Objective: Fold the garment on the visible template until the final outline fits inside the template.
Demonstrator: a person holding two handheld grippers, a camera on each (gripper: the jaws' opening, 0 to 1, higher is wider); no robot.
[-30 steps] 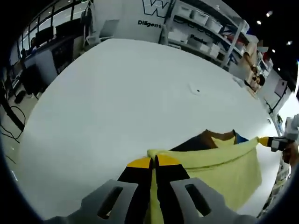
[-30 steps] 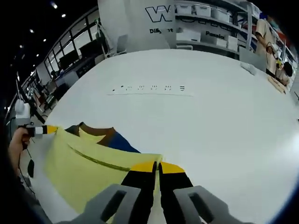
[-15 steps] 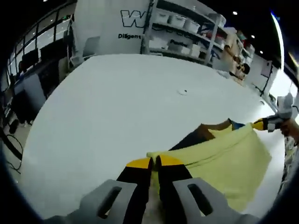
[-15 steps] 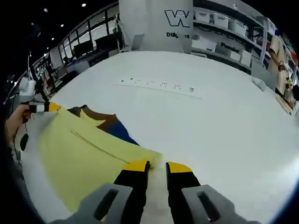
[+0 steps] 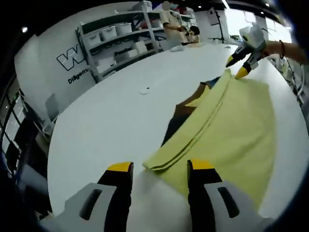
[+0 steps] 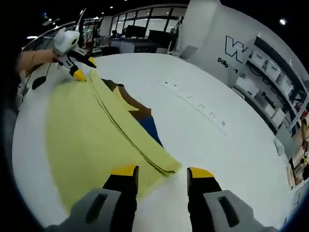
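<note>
A yellow garment [image 5: 231, 125] lies folded flat on the white table [image 5: 106, 121], its doubled edge running away from me. A brown and blue piece [image 5: 186, 104] peeks out from under that edge. My left gripper [image 5: 161, 166] stands open, with the garment's near corner just ahead between its jaws. My right gripper [image 5: 236, 66] hangs open over the far corner, a hand behind it. In the right gripper view the same yellow garment [image 6: 91, 130] spreads left, with brown and blue cloth [image 6: 142, 116] beside its fold. There my right gripper [image 6: 161, 172] is open at one corner and the left gripper [image 6: 83, 68] open at the other.
Shelves with white boxes [image 5: 120, 38] and a lettered wall stand behind the table. A row of small marks [image 6: 193, 99] crosses the tabletop beyond the garment, and a small mark [image 5: 143, 91] lies on it. Desks with monitors [image 6: 140, 36] stand farther back.
Both grippers were shut on the garment's corners; both now stand open and the cloth lies loose on the table. Both views have swung and rolled.
</note>
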